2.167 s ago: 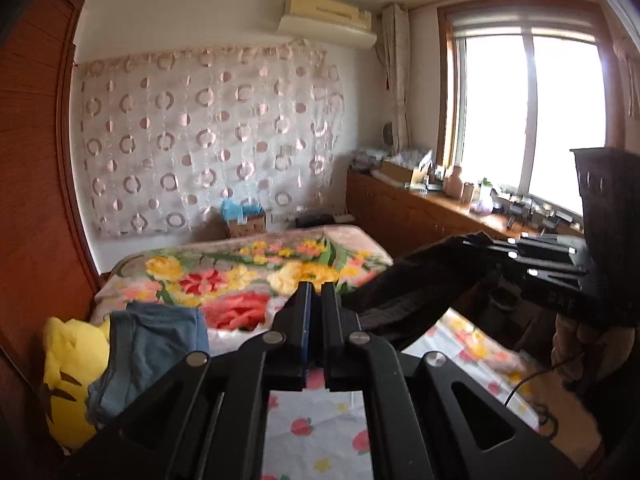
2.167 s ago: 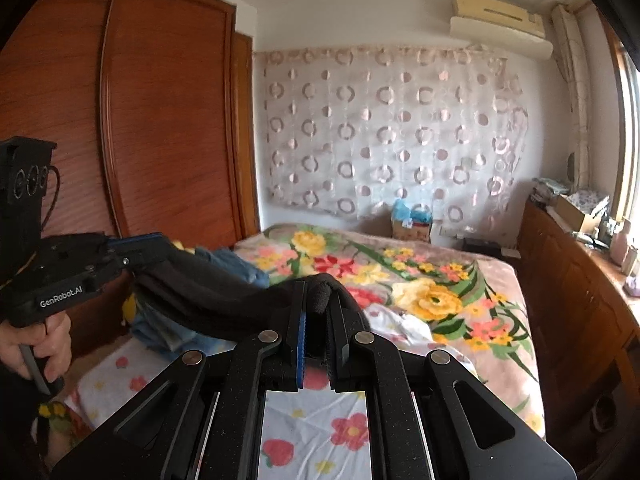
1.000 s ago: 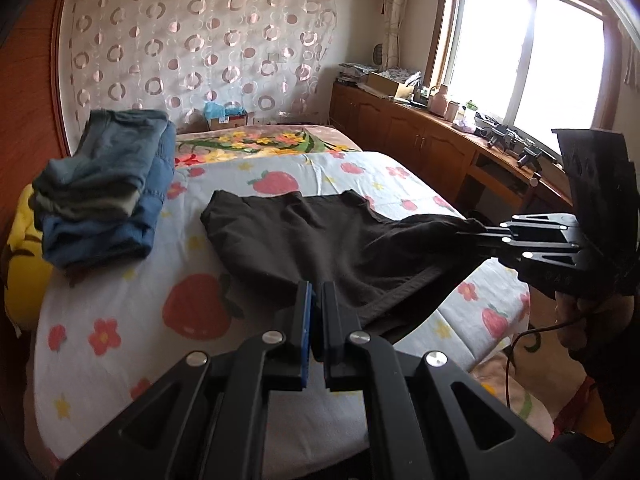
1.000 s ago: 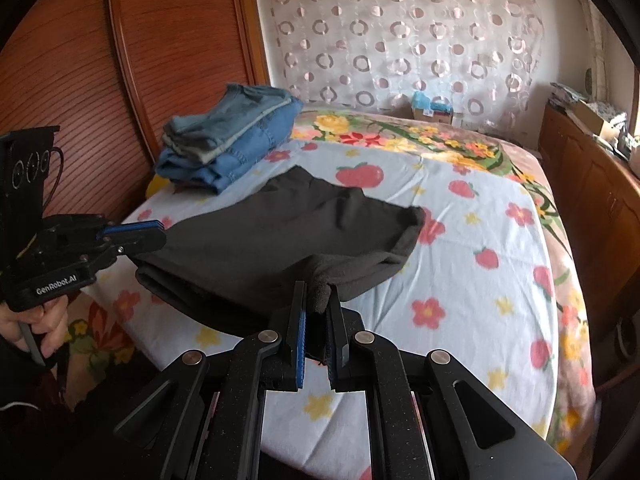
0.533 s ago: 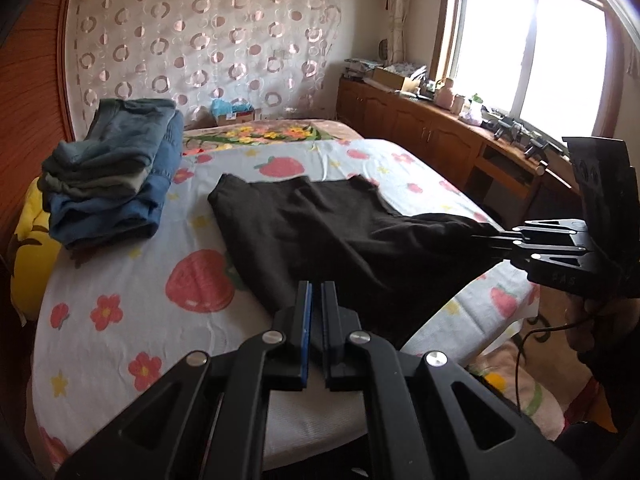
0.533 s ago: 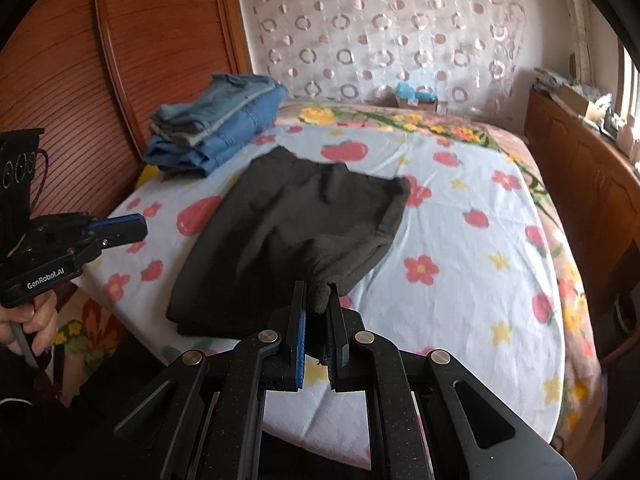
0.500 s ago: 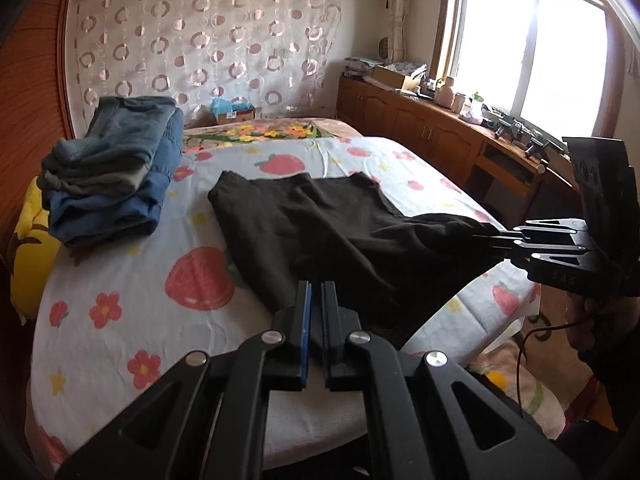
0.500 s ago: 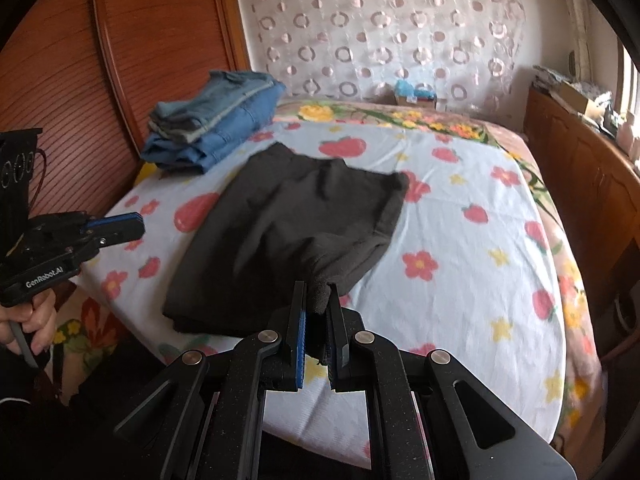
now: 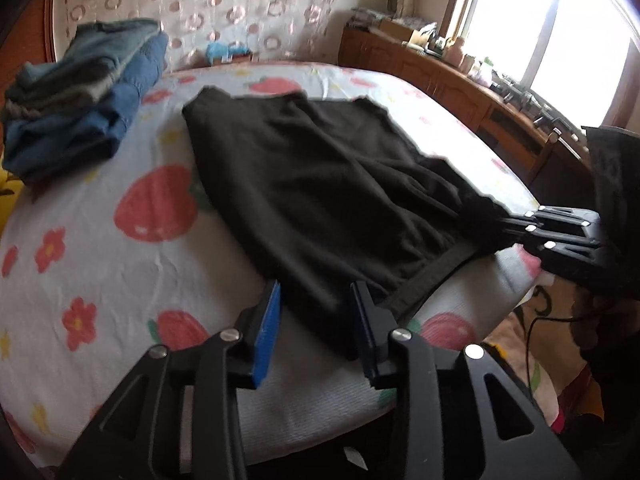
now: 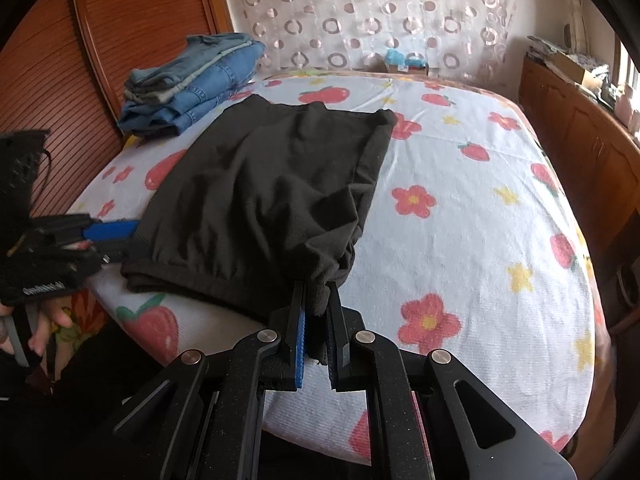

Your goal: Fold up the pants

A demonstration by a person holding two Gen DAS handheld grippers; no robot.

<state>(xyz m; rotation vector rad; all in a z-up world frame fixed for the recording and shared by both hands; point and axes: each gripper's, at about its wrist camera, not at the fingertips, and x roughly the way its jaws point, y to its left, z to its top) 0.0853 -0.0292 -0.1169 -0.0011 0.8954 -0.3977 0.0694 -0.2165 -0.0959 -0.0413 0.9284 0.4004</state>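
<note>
Black pants [image 9: 320,184] lie folded flat on the bed's strawberry sheet [image 9: 100,264]; they also show in the right wrist view [image 10: 260,192]. My left gripper [image 9: 316,312] is open, its jaws on either side of the near waistband corner, which rests on the sheet. My right gripper [image 10: 316,308] is shut on the other waistband corner, with black cloth pinched between its pads. Each gripper shows in the other's view: the left one [image 10: 108,236] at the left bed edge, the right one [image 9: 516,228] at the right edge.
A stack of folded blue jeans [image 9: 80,96] sits at the bed's far left, also in the right wrist view [image 10: 192,80]. A wooden wardrobe [image 10: 132,32] stands on the left. A wooden cabinet [image 9: 460,80] with clutter runs under the window on the right.
The pants were swung down from the air and laid onto the bed. My left gripper has opened and let go of its waistband corner. My right gripper still holds its corner.
</note>
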